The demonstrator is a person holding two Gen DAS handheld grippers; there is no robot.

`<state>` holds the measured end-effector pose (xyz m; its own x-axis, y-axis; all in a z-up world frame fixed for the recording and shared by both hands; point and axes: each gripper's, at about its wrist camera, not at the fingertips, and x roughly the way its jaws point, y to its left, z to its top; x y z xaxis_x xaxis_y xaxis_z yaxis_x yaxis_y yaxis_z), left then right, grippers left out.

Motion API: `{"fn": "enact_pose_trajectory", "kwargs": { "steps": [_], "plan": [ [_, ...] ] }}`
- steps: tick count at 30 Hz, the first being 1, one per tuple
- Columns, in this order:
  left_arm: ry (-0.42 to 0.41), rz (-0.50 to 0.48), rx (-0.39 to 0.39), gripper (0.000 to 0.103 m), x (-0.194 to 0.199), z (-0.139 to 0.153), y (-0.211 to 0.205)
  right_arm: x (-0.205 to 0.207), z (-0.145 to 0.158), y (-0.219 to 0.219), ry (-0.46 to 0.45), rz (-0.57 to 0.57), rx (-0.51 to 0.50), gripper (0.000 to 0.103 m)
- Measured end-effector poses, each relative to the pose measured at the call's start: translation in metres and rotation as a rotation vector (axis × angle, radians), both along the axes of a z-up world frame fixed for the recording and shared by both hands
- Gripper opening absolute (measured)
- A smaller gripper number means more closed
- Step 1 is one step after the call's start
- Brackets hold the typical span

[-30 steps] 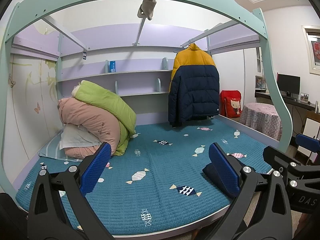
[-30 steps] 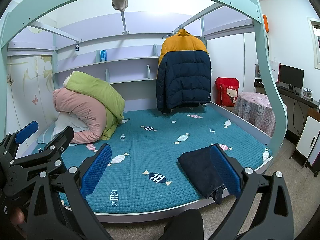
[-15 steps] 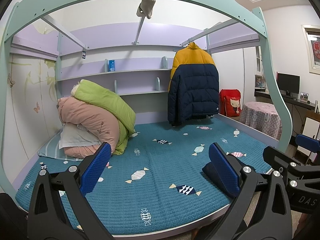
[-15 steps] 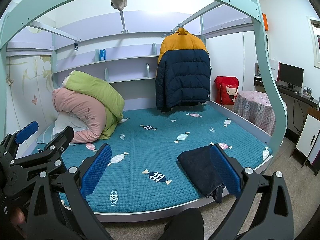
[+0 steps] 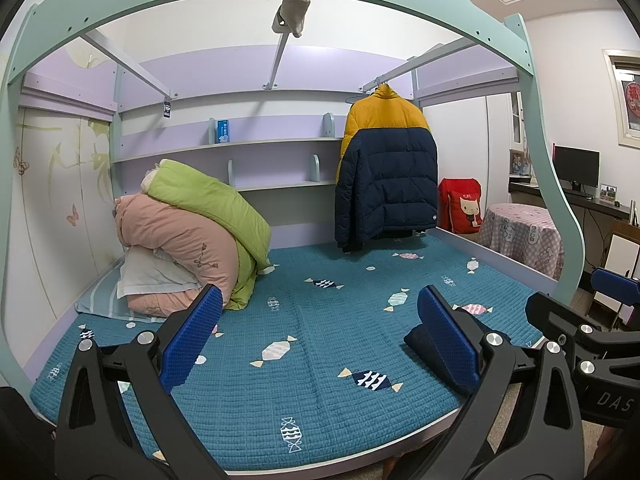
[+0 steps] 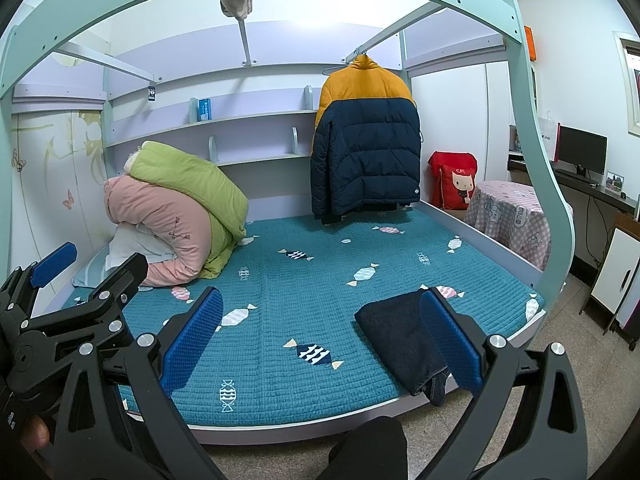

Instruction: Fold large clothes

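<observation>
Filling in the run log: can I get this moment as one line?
left gripper: open, empty | right gripper: open, empty | dark folded garment: near bed edge | puffer jacket: on hanger

Your left gripper (image 5: pixel 320 336) and right gripper (image 6: pixel 322 338) are the same build: matte black skeleton frames with triangular cutouts, silver round-head screws at the joints, and ribbed blue pads (image 5: pixel 192 338) on the fingers. There's white "DAS" lettering on the right one's body, seen from the left cam. A bit of your skin (image 6: pixel 36 436) peeks out bottom-left.
</observation>
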<state>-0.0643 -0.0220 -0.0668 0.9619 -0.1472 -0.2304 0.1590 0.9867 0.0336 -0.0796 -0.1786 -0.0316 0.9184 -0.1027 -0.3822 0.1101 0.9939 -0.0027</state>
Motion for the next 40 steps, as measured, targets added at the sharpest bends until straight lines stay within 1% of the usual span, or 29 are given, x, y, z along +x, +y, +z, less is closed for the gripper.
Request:
{"fn": "enact_pose_trajectory", "kwargs": {
  "steps": [21, 27, 34, 36, 40],
  "plan": [
    [0.004, -0.002, -0.001, 0.098, 0.0, 0.0, 0.001, 0.001, 0.0, 0.002, 0.004, -0.003, 0.0, 0.096],
    [0.021, -0.002, -0.007, 0.098, 0.0, -0.009, 0.002, 0.001, -0.004, 0.003, 0.014, -0.001, 0.002, 0.096],
    [0.047, 0.006, -0.049, 0.098, 0.023, -0.02, 0.027, 0.023, -0.013, 0.008, 0.037, 0.04, 0.005, 0.096],
    [0.065, 0.016, -0.068, 0.098, 0.031, -0.025, 0.038, 0.036, -0.018, 0.015, 0.051, 0.065, 0.008, 0.096],
    [0.134, 0.082, -0.106, 0.098, 0.054, -0.045, 0.073, 0.066, -0.031, 0.039, 0.111, 0.127, 0.006, 0.096]
  ]
}}
